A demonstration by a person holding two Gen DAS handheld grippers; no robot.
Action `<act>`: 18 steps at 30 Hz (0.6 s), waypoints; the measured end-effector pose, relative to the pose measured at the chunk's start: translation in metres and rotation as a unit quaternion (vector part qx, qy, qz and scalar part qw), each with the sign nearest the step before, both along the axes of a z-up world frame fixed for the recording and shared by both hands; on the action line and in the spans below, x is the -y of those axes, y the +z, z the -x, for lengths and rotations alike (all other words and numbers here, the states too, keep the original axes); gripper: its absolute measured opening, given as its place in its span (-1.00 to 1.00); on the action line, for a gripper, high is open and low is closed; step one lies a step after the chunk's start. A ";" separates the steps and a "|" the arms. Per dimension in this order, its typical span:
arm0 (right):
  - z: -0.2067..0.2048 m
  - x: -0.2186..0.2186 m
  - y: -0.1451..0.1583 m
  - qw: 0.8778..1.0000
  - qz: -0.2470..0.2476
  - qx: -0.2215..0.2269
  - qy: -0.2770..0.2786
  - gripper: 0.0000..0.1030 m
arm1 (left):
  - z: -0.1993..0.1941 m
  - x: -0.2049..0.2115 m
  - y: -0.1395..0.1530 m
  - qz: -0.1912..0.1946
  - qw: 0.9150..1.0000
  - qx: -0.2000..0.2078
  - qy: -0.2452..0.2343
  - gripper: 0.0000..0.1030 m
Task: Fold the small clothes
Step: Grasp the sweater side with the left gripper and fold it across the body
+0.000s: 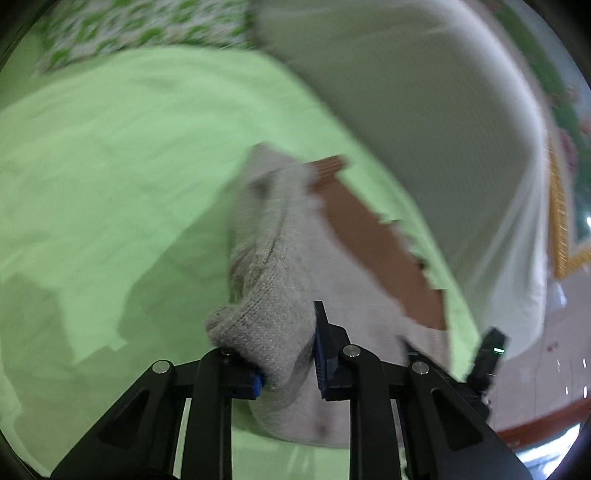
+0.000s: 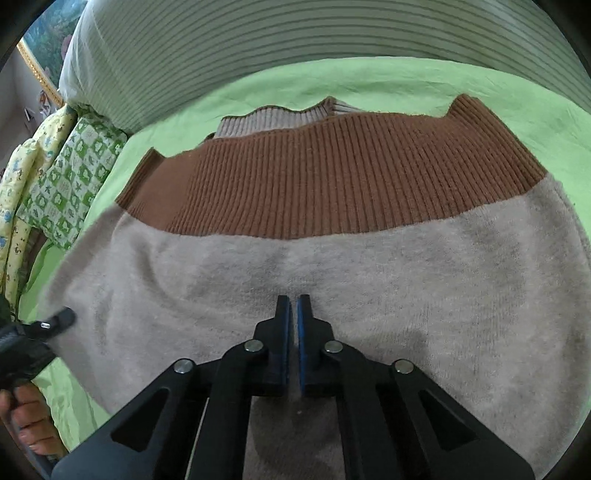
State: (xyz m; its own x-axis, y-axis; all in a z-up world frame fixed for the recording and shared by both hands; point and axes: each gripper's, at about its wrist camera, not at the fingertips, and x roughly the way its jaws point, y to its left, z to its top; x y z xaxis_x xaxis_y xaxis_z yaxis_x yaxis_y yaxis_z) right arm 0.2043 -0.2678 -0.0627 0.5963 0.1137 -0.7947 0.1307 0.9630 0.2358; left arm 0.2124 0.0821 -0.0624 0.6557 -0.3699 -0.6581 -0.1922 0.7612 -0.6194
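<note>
A small beige knit sweater (image 2: 369,295) with a brown ribbed band (image 2: 332,184) lies spread on the green sheet (image 2: 369,77). My right gripper (image 2: 293,299) is shut, its tips resting over the beige middle; I see no fold of cloth between them. In the left wrist view, blurred, a bunched edge of the sweater (image 1: 273,240) rises off the sheet (image 1: 110,147). My left gripper (image 1: 280,332) is shut on that beige edge, and the cloth hides its left fingertip. The left gripper (image 2: 55,321) also shows at the sweater's left edge, with a person's hand (image 2: 29,417) on it.
A striped bolster (image 2: 295,29) runs along the far side of the sheet and looks pale in the left wrist view (image 1: 406,92). A green-and-white patterned quilt (image 2: 74,166) lies at the left. A gold-framed picture (image 1: 561,221) stands beyond the bed.
</note>
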 end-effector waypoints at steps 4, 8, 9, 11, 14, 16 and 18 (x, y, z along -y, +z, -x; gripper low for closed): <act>0.007 0.011 0.006 0.999 -0.043 0.007 -0.016 -0.94 | -0.013 0.047 0.046 -0.018 0.996 0.060 -0.071 -0.70; 0.040 0.045 0.027 0.993 -0.088 0.048 -0.065 -0.94 | -0.025 0.117 0.086 -0.013 0.979 0.116 -0.169 -0.81; 0.049 0.054 0.033 0.991 -0.089 0.056 -0.079 -0.94 | -0.027 0.137 0.093 -0.011 0.972 0.128 -0.195 -0.82; 0.071 0.078 0.044 0.987 -0.098 0.072 -0.109 -0.94 | -0.027 0.181 0.100 0.001 0.956 0.145 -0.255 -0.85; 0.100 0.110 0.050 0.980 -0.111 0.082 -0.146 -0.94 | -0.020 0.244 0.083 -0.018 0.935 0.135 -0.328 -0.83; 0.115 0.127 0.049 0.975 -0.116 0.082 -0.170 -0.93 | -0.018 0.272 0.056 -0.032 0.925 0.104 -0.364 -0.79; 0.129 0.141 0.046 0.970 -0.130 0.081 -0.187 -0.86 | -0.013 0.285 0.035 -0.047 0.915 0.075 -0.393 -0.76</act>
State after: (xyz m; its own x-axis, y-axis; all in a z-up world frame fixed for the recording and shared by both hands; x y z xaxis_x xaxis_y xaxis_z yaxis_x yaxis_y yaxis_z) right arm 0.0753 -0.4091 -0.0163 0.7493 0.0490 -0.6604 0.4004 0.7609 0.5106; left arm 0.2256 -0.2029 -0.0273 0.2969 -0.7124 -0.6359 0.5199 0.6792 -0.5181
